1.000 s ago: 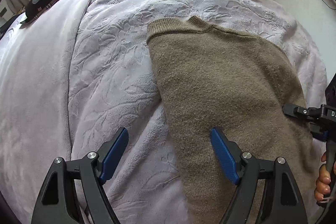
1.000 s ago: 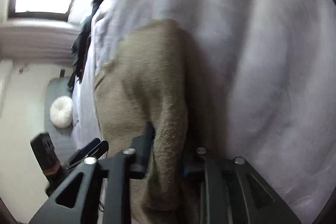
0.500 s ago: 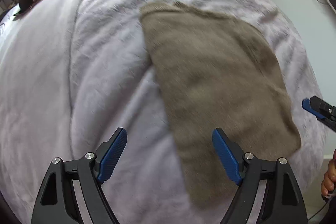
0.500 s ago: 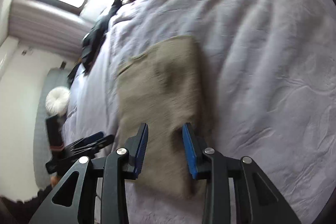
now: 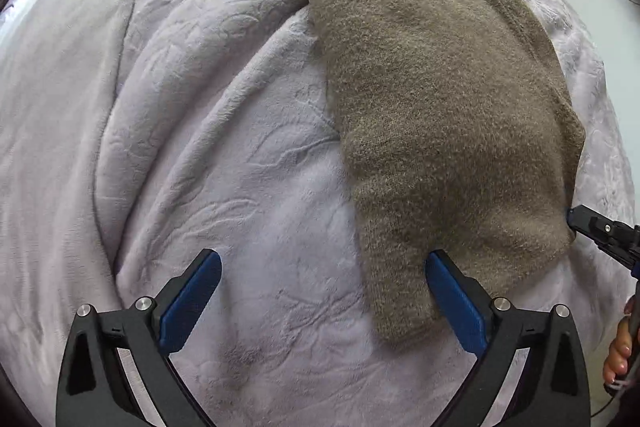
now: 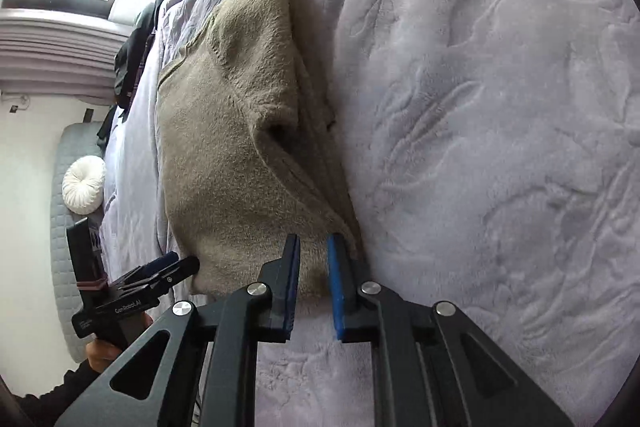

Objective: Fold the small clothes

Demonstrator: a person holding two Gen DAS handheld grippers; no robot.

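— Start with the left gripper [image 5: 322,301]. How do its jaws stand?

— Spread wide, nothing between them but blanket [image 5: 200,131]. The blue pad on its right finger [image 5: 454,301] sits just at the near edge of the brown sweater [image 5: 436,99]; the lowest tip of the knit lies right beside that pad, and I can't tell whether they touch. The other pad is well off over bare blanket.

— And the right gripper [image 6: 313,285]?

— Its jaws are a little apart, a narrow gap, not clamped. In its own view the near corner of the sweater [image 6: 240,155] lies just ahead of the fingertips, with a bit of knit showing in the gap beyond the pads. From the left wrist view the right gripper [image 5: 576,219] shows at the sweater's right edge, tips at or against the fabric.

— Where does the sweater lie overall?

— Flat on the pale lilac embossed blanket [image 6: 480,107], folded lengthwise into a long shape, ribbed hem toward the far side of the bed. Along its right edge the layers are stacked, with a small open pocket showing.

— Anything farther out?

— Dark clothes [image 6: 128,63] piled at the far edge of the bed, and a round white cushion [image 6: 84,185] down past the bed's side.
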